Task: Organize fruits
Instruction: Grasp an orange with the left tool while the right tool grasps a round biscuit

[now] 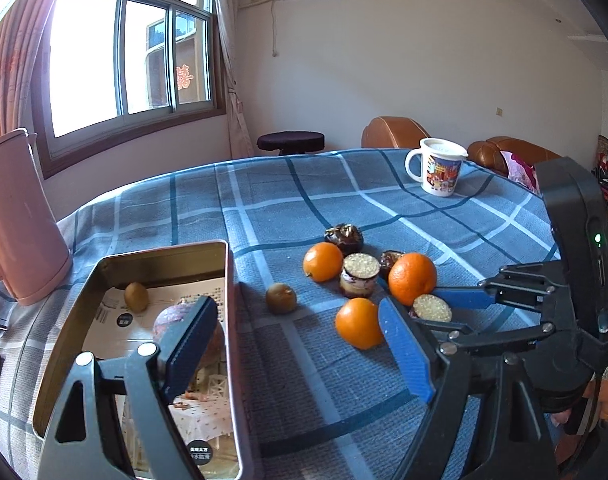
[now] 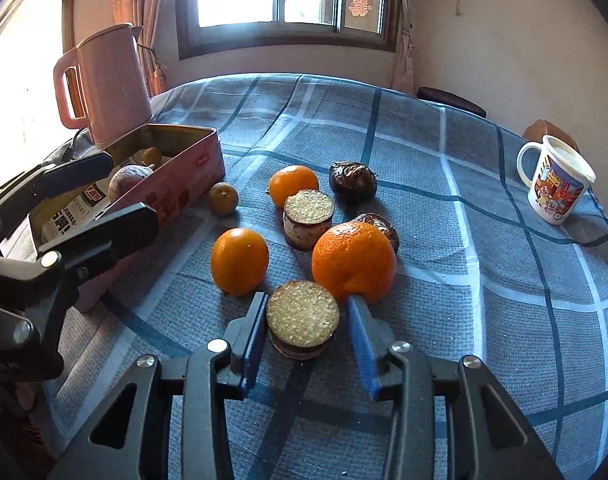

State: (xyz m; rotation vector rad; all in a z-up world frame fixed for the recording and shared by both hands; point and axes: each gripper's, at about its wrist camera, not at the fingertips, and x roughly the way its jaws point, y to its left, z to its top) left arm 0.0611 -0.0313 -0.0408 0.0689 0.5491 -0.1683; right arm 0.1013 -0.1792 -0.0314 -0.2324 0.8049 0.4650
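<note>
A metal tin [image 1: 220,280] [image 2: 176,184] holds a kiwi [image 1: 136,297] and a reddish round fruit [image 1: 172,320] [image 2: 128,180]. My left gripper [image 1: 300,344] [image 2: 104,192] is open above the tin's right wall, empty. On the cloth lie three oranges [image 2: 353,262] [image 2: 240,260] [image 2: 294,184], a kiwi [image 2: 223,198] [image 1: 281,298], dark wrinkled fruits [image 2: 352,181] and a small round cake [image 2: 308,216]. My right gripper [image 2: 309,320] [image 1: 427,312] is open around a second small cake [image 2: 302,320], its fingers apart from its sides.
A pink kettle [image 2: 108,84] stands behind the tin at the left. A printed mug [image 2: 555,180] stands at the far right of the blue checked tablecloth [image 2: 483,320]. Brown armchairs [image 1: 395,132] and a stool [image 1: 290,142] lie beyond the table.
</note>
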